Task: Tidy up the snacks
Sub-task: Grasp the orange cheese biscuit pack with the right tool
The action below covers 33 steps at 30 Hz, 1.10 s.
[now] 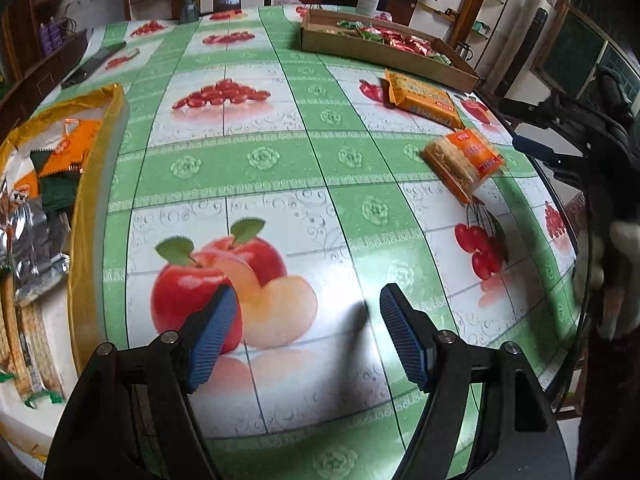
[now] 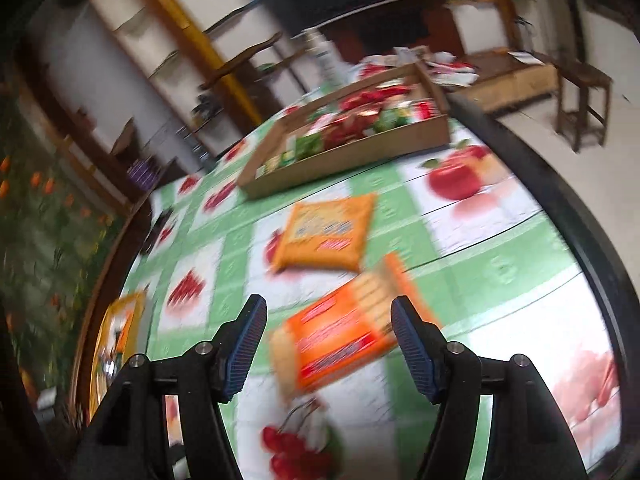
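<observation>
At lower centre of the right wrist view, the right gripper stands open, jaws either side of the orange cracker pack on the table, not pressing it, apparently lined up for a pick; the left gripper, open and empty, hovers over bare tablecloth near the gold-rimmed box, the likely destination

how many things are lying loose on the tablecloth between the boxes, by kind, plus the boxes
Orange snack packets lying loose on the fruit-print tablecloth: 2 (a flat yellow-orange packet, a clear-and-orange cracker packet)
Snack boxes: 2 (a brown cardboard tray of red and green sweets, a gold-rimmed box of mixed packets)
Total: 4
</observation>
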Motion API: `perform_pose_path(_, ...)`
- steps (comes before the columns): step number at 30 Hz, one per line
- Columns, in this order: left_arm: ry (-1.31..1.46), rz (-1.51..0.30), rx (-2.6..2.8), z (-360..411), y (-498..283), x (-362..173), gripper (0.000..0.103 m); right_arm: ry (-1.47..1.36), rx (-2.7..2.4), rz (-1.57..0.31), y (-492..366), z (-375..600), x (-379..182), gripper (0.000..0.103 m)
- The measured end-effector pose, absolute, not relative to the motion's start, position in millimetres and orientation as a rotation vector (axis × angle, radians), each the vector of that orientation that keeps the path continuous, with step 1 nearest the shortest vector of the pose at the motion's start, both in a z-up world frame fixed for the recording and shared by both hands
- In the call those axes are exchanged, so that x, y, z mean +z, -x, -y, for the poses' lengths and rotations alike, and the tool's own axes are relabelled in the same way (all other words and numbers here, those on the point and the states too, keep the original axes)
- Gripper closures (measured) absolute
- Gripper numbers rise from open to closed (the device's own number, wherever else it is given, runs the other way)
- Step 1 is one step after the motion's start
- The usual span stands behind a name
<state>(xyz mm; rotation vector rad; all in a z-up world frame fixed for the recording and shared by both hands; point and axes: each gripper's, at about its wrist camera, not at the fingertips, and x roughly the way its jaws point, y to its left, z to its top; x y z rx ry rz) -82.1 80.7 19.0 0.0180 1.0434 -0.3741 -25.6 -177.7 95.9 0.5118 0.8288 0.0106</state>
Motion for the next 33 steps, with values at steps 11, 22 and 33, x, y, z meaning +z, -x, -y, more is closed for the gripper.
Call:
perform_pose_path(11,-0.002,-1.043,-0.426,-76.9,77.1,18.9,0.017,-0.453,-0.045,-0.924,-0.4,163.7,64.5,0.034)
perform_pose_path(22,0.001,-1.035,-0.459,-71.8,76.3,16.1,0.002,-0.306,0.275,-1.001,15.5,68.5,65.8,0.038)
perform_pose_path(33,-0.084,-1.030,-0.479,-62.2,77.6,13.7,0.000,-0.157,0.079,-0.913,62.8,106.0,125.7,0.035)
